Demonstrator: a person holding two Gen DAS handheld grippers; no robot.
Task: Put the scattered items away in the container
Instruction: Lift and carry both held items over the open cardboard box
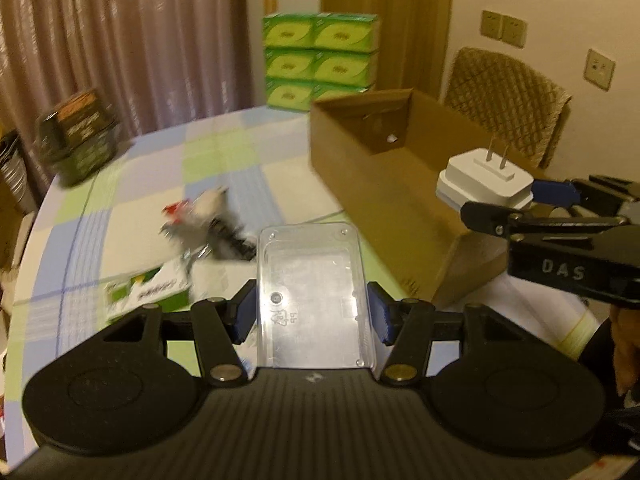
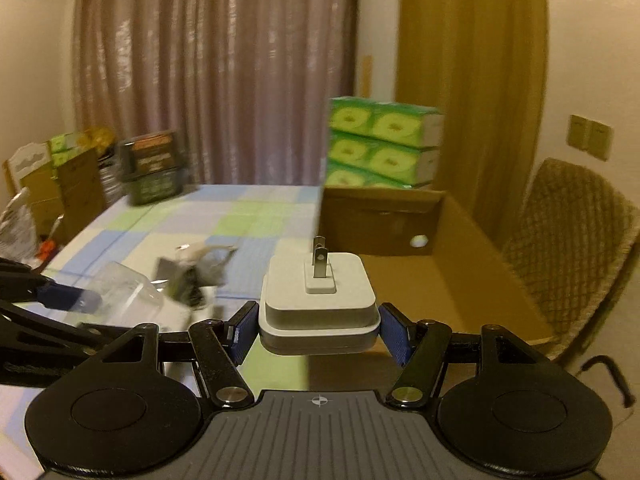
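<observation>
The support surface is a round table (image 1: 224, 168) covered with a checked cloth in blue, green and white. An open cardboard box (image 1: 360, 168) rests on it at 2 o'clock. A dark packaged carton (image 1: 78, 136) stands at the table edge at 10 o'clock. A blurred cluster of small items (image 1: 208, 224), white, red and black, lies near the centre. A green-and-white flat box (image 1: 148, 290) lies at 7 o'clock, just beside the cluster. In the right wrist view, the same carton (image 2: 154, 168) stands at the far edge at 11 o'clock.
</observation>
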